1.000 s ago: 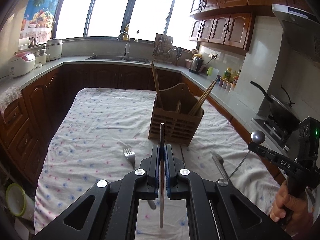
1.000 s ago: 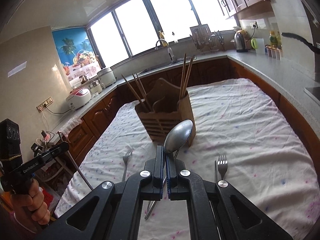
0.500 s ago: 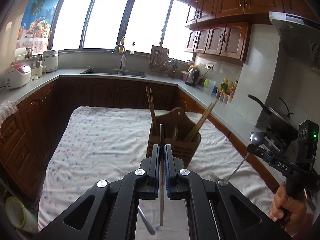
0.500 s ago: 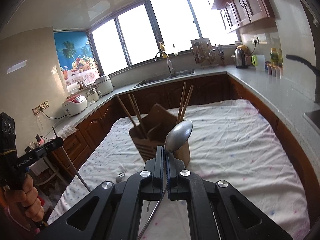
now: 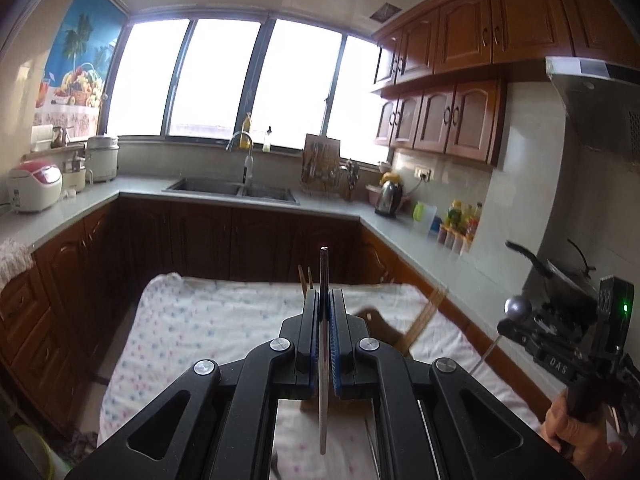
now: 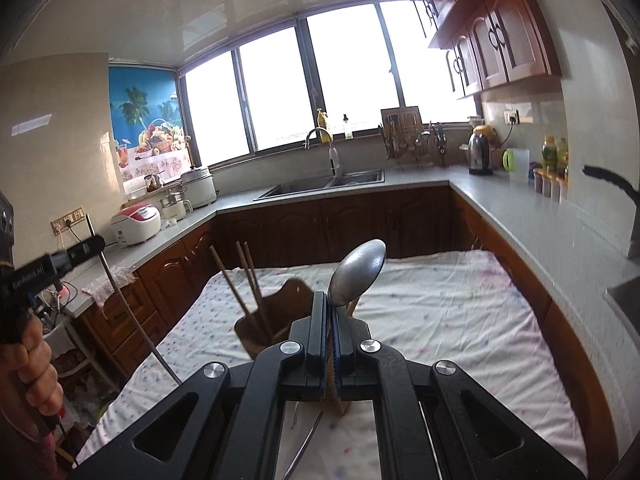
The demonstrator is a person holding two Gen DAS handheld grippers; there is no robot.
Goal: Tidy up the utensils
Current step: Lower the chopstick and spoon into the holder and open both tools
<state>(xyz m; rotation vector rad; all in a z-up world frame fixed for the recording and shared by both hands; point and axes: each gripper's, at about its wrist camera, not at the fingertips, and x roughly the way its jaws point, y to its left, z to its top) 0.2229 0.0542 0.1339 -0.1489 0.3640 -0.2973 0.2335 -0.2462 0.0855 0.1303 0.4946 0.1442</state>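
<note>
1. Your left hand-held gripper [image 5: 324,312] is clenched on a thin metal utensil handle [image 5: 323,280] that stands upright, above the cloth-covered worktop [image 5: 208,320].
2. Your right hand-held gripper [image 6: 330,316] grasps a spoon [image 6: 357,272], bowl up.
3. The wooden utensil holder [image 6: 276,312] with chopsticks [image 6: 240,280] stands on the worktop, just behind the right gripper.

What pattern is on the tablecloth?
White tablecloth with small pink and blue dots, clearest in the right wrist view.

Both wrist cameras look forward along their fingers, raised above the cloth-covered table [image 5: 208,320], facing the far window [image 6: 348,84]. Both share the sink [image 5: 232,190], table and wooden holder [image 6: 280,312].
</note>
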